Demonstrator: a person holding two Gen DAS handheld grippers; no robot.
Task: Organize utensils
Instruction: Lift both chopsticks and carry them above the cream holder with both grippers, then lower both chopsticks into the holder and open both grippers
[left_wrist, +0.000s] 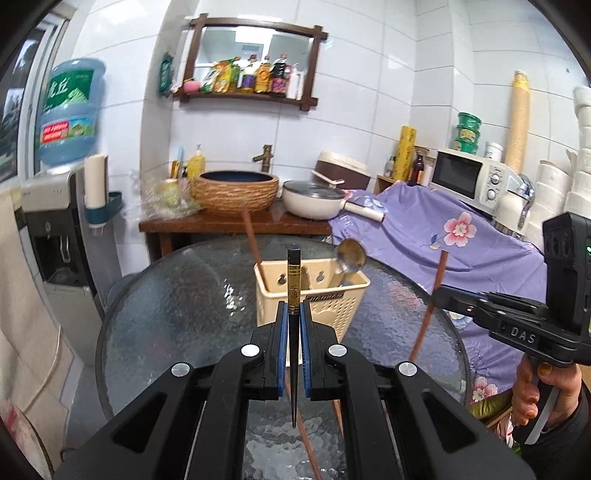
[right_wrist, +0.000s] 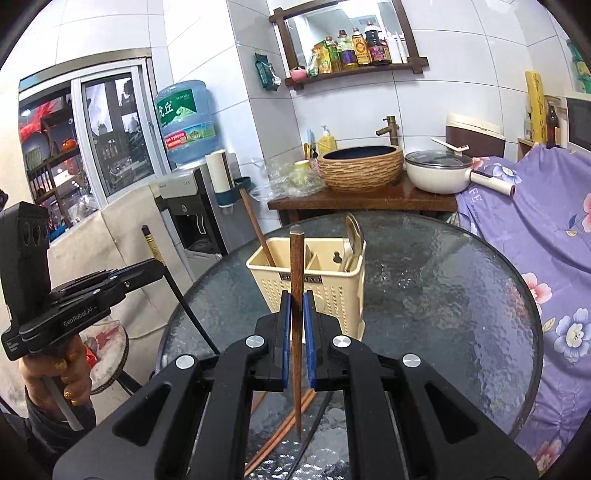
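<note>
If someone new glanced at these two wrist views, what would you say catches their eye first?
Probably the two chopsticks held upright: the left gripper is shut on a black chopstick, the right gripper on a brown wooden chopstick. Just behind them, a cream utensil caddy stands on the round glass table, holding a metal spoon and another brown chopstick.

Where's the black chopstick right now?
The black chopstick stands upright, clamped in the left gripper, above the glass table and in front of the cream utensil holder.

Brown chopstick (right_wrist: 296, 295) upright between closed right tongs (right_wrist: 295, 314), above glass table (right_wrist: 443, 295).
</note>
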